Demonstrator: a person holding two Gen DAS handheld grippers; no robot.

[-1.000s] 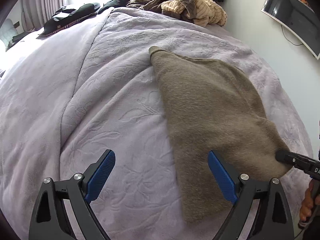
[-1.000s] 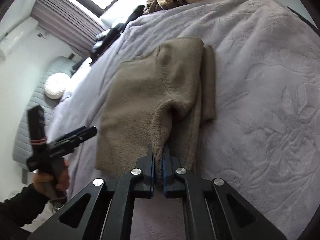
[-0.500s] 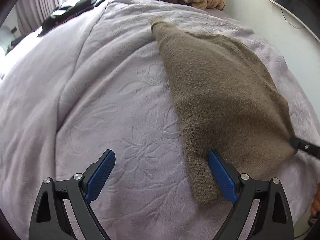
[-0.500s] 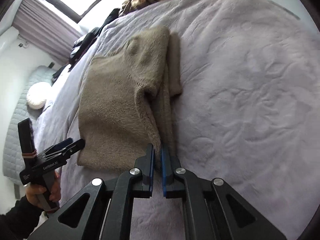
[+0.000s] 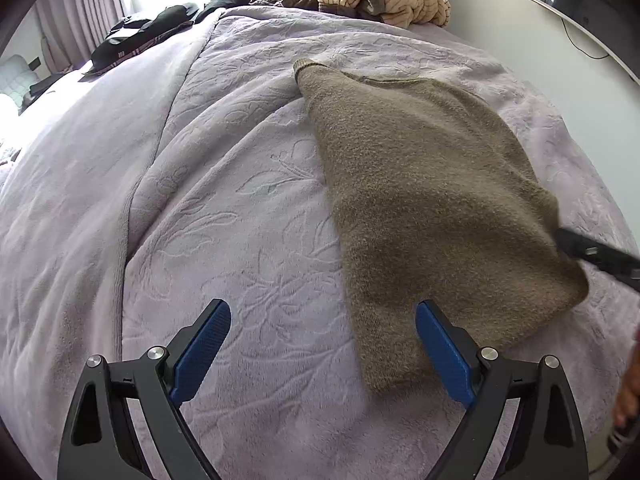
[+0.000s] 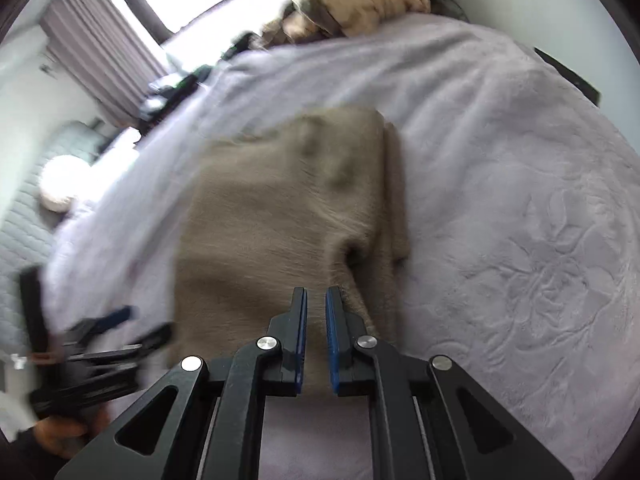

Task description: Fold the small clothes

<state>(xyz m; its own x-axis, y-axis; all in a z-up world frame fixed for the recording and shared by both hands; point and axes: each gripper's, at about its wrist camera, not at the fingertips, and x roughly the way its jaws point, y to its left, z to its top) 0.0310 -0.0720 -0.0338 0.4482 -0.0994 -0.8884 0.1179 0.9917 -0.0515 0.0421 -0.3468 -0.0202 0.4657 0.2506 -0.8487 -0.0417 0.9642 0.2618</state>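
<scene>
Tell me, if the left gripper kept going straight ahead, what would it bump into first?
Probably the lilac bedspread just ahead of the open left gripper; the brown sweater lies slightly right of its line, though depth is unclear.

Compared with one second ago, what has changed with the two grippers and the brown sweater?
The right gripper has parted its jaws slightly, letting go of the brown sweater, which now lies flatter on the bedspread. The left gripper stayed wide open beside the sweater's near edge.

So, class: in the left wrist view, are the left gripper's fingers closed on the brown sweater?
No, the left gripper is wide open, gripping nothing, above the brown sweater.
</scene>
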